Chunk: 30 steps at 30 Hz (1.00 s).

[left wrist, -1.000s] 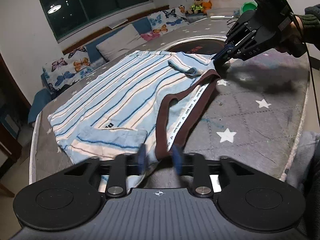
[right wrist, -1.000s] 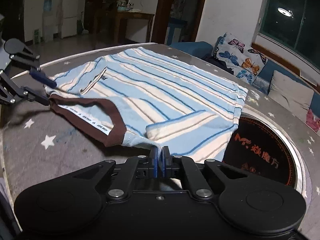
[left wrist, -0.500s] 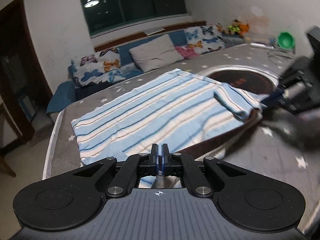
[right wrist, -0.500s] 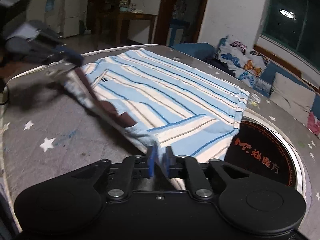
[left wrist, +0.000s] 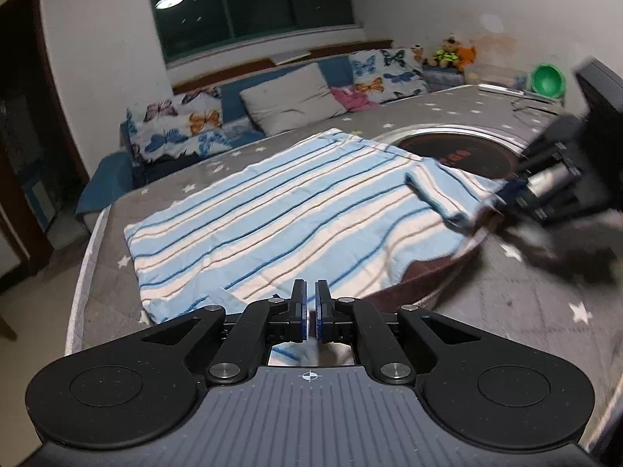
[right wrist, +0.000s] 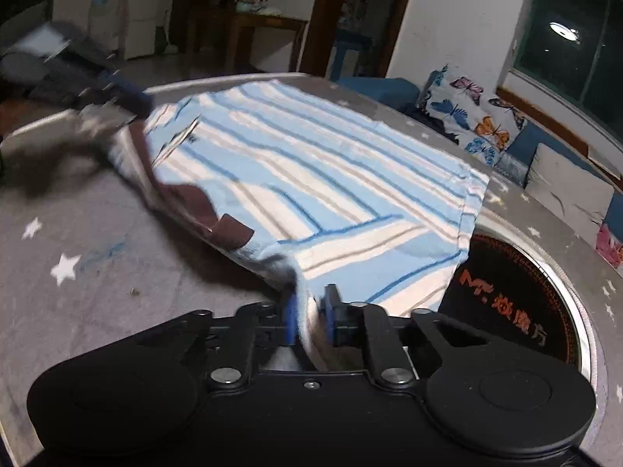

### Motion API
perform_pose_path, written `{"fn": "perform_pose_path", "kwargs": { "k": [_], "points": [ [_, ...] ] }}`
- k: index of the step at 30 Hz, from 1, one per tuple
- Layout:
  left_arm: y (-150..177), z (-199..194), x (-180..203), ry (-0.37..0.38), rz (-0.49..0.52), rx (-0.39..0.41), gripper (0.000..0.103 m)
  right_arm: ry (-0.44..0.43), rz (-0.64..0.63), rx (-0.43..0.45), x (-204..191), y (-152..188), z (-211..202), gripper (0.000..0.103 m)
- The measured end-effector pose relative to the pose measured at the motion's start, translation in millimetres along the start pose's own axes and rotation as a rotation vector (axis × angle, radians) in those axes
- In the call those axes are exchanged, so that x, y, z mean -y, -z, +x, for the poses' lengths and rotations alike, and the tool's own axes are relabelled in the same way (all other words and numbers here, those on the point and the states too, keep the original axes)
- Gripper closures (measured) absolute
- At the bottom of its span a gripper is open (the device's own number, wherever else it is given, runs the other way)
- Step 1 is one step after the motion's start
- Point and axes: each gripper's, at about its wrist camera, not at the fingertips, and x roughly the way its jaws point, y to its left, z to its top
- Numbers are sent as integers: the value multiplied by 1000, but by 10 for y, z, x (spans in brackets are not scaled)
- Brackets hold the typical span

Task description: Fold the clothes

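Note:
A blue and cream striped shirt (left wrist: 296,210) with a brown collar band (left wrist: 436,276) lies spread on the grey star-print table; it also shows in the right wrist view (right wrist: 311,179). My left gripper (left wrist: 307,311) is shut on the shirt's near edge by the collar. My right gripper (right wrist: 309,311) grips the shirt's shoulder edge, its jaws a little apart around bunched cloth. The right gripper shows blurred at the right of the left wrist view (left wrist: 518,190); the left gripper shows blurred at the upper left of the right wrist view (right wrist: 117,89).
A dark round inlay with orange characters (right wrist: 514,295) sits in the table beside the shirt. Butterfly-print cushions and a bench (left wrist: 272,101) line the wall beyond the table. A green bowl (left wrist: 549,79) and cables lie at the table's far right.
My left gripper has shut on the shirt's edge by the collar. Both grippers have lifted and pulled the collar edge taut, and the brown band now stretches between them.

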Motion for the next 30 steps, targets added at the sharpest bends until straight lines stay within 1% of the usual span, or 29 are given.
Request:
{"fn": "perform_pose_path", "kwargs": {
  "k": [1, 3, 5, 8, 12, 14, 17, 20, 22, 23, 24, 26, 28, 30],
  "points": [
    [42, -41, 31, 5, 14, 3, 92, 2, 7, 1, 12, -14, 10, 92],
    [123, -118, 76, 9, 40, 9, 76, 5, 21, 3, 36, -43, 29, 92],
    [199, -208, 116, 2, 73, 18, 68, 8, 35, 5, 60, -72, 49, 92],
    [304, -320, 162, 25, 120, 6, 68, 12, 56, 8, 96, -116, 78, 92],
    [430, -350, 231, 59, 208, -37, 68, 17, 80, 11, 138, -165, 114, 92],
    [473, -319, 256, 61, 245, -60, 68, 14, 72, 5, 129, -153, 115, 92],
    [531, -240, 298, 64, 291, -72, 68, 10, 61, -4, 117, -135, 118, 92],
    [539, -150, 291, 86, 313, -98, 68, 6, 49, -13, 104, -116, 120, 92],
    [534, -119, 258, 104, 292, -103, 68, 3, 41, -19, 95, -104, 122, 92],
    [531, -103, 242, 112, 281, -105, 70, 2, 37, -22, 91, -98, 123, 92],
    [528, -88, 225, 121, 270, -108, 79, 0, 33, -25, 86, -92, 123, 91],
    [522, -56, 192, 139, 249, -113, 92, -3, 25, -31, 78, -80, 125, 91],
    [516, -25, 159, 156, 228, -118, 96, -5, 17, -37, 69, -67, 127, 91],
    [487, 22, 108, 154, 193, -118, 98, -8, 10, -43, 61, -55, 128, 91]
  ]
}}
